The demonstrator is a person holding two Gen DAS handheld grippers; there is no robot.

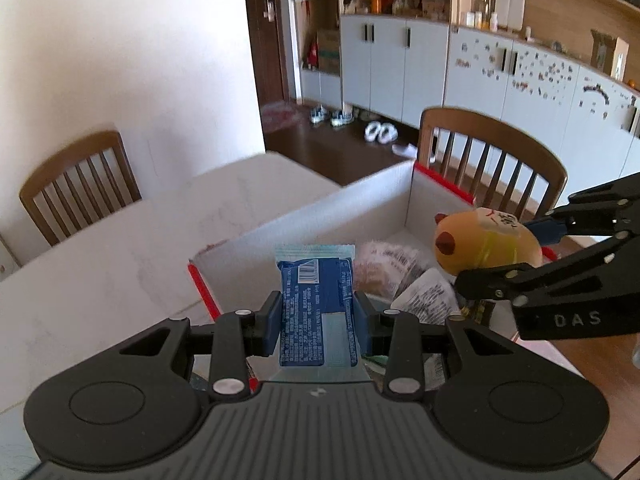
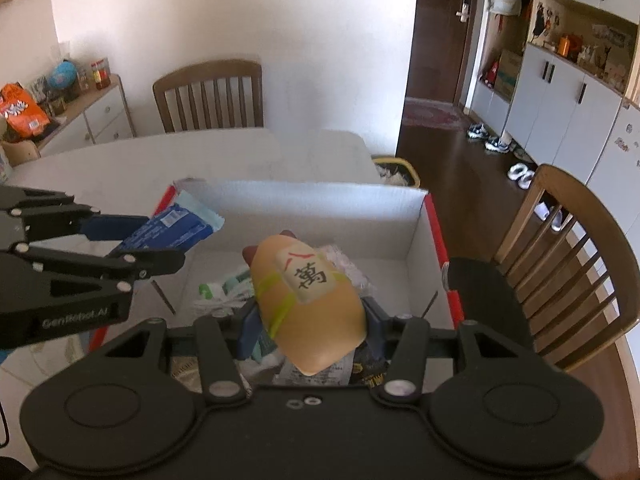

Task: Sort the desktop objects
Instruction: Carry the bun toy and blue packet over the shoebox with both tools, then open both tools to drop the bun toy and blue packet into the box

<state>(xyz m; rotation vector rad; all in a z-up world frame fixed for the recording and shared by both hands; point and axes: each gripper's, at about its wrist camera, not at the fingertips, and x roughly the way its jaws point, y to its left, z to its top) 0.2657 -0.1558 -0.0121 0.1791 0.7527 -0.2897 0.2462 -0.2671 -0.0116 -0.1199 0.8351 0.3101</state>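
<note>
My left gripper (image 1: 316,320) is shut on a blue snack packet (image 1: 314,300) and holds it over the near left part of an open white cardboard box with red edges (image 1: 320,216). The packet also shows in the right wrist view (image 2: 176,228). My right gripper (image 2: 306,320) is shut on a tan plush toy with a mahjong tile on it (image 2: 312,300) and holds it above the box (image 2: 304,204). The toy shows at the right of the left wrist view (image 1: 486,246). Several wrapped packets (image 1: 390,264) lie in the box.
The box stands on a white table (image 1: 100,264). Wooden chairs stand at the far side (image 2: 210,94) and at the right (image 2: 568,264). A sideboard with clutter (image 2: 60,104) is at the far left. White cabinets (image 1: 460,68) line the back wall.
</note>
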